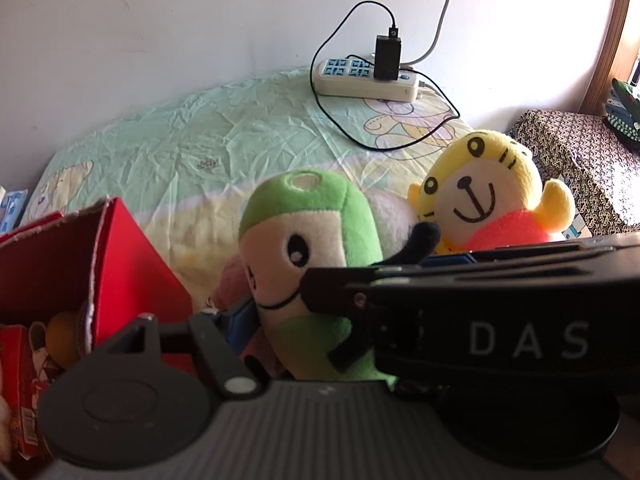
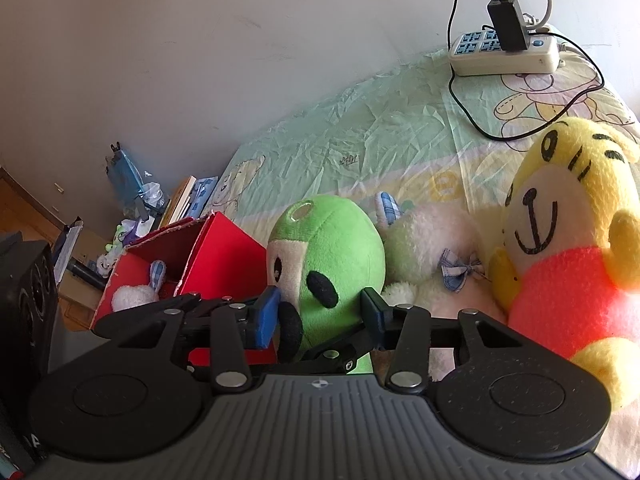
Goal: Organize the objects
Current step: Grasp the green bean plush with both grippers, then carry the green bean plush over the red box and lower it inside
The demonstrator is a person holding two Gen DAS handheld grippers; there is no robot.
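Note:
A green plush toy stands on the bed between the two blue pads of my right gripper, which is shut on its lower body. It also shows in the left wrist view, with the right gripper's black body across it. My left gripper is low behind the plush; its fingertips are mostly hidden. A yellow tiger plush with a red shirt sits to the right. A white plush with plaid bows lies between them. A red open box at the left holds small toys.
A white power strip with a black charger and cable lies at the bed's far side by the wall. Books and clutter sit left of the bed. A patterned cloth-covered stand is at the right.

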